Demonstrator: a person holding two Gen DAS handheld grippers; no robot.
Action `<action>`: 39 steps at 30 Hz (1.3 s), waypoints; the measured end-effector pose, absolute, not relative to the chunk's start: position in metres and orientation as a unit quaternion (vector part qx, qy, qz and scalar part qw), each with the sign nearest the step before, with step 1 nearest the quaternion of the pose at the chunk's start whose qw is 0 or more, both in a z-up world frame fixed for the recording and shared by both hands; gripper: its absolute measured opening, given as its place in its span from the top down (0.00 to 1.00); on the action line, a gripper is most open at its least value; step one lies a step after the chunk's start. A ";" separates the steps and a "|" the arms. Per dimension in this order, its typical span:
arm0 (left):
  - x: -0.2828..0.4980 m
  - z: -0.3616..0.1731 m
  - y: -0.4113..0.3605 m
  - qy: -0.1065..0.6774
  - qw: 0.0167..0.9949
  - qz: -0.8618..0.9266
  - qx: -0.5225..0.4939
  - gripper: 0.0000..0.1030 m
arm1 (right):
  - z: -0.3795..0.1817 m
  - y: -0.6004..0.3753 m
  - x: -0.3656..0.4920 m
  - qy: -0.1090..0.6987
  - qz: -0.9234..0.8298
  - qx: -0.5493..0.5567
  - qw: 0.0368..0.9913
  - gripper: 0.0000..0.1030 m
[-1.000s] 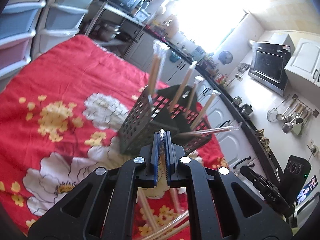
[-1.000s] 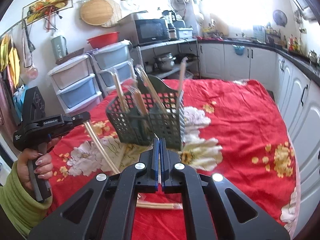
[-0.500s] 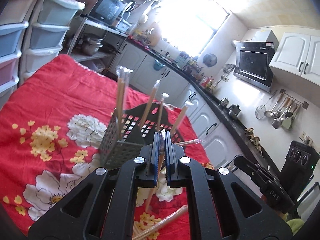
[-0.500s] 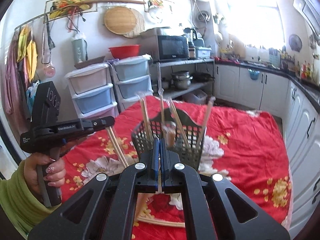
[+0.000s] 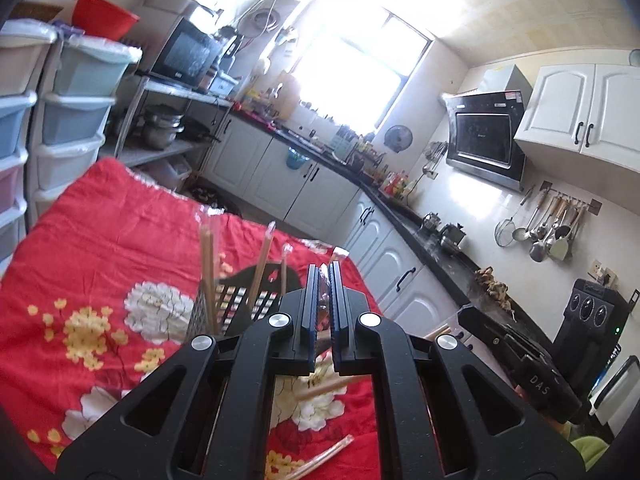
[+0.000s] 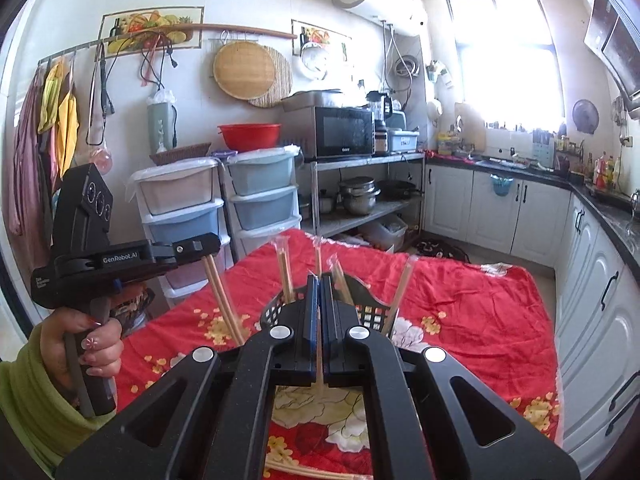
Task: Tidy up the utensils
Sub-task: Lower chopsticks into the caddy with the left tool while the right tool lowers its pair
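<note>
each of your tongs, left gripper [image 5: 324,270] and right gripper [image 6: 319,280], pinches a light, stiff, slippery wrapped chopstick pair [image 6: 224,300] mid-shaft, low centre frame above the black basket [image 6: 370,310].

Black mesh basket [image 6: 370,308] standing mid tabletop [image 6: 472,312], wrapped chopsticks [image 6: 402,286] bristling upward from it and barring a straight descent, bare red cloth free to its right, loose chopsticks [image 5: 320,458] lying on the near cloth, drawer towers [image 6: 264,196] lining the far edge
</note>
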State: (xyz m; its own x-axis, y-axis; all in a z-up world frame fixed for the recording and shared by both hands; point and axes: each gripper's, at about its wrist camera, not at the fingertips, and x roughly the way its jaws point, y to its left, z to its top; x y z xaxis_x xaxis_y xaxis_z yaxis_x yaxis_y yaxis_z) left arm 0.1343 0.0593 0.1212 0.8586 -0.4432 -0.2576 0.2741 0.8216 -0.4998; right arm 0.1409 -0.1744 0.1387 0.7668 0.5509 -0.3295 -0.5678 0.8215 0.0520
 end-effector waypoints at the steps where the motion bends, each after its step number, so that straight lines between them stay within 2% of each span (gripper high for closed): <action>1: 0.134 0.126 0.059 0.180 0.938 -0.192 -0.227 0.98 | 0.141 -0.176 0.140 0.163 0.296 -0.025 0.941 0.98; 24: 0.149 0.196 0.050 0.108 0.953 -0.203 -0.199 0.98 | 0.191 -0.201 0.143 0.089 0.256 -0.019 0.962 0.98; 39: 0.172 0.226 0.056 0.081 0.962 -0.183 -0.186 0.98 | 0.227 -0.208 0.176 0.051 0.235 -0.005 0.971 0.98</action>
State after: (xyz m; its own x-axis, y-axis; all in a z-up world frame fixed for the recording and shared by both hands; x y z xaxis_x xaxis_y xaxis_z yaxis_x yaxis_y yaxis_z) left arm 0.1722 0.0558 0.2255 0.9202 -0.3815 -0.0874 0.3213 0.8639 -0.3880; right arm 0.1762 -0.2082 0.2272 0.8841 0.4561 -0.1020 -0.4571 0.8893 0.0142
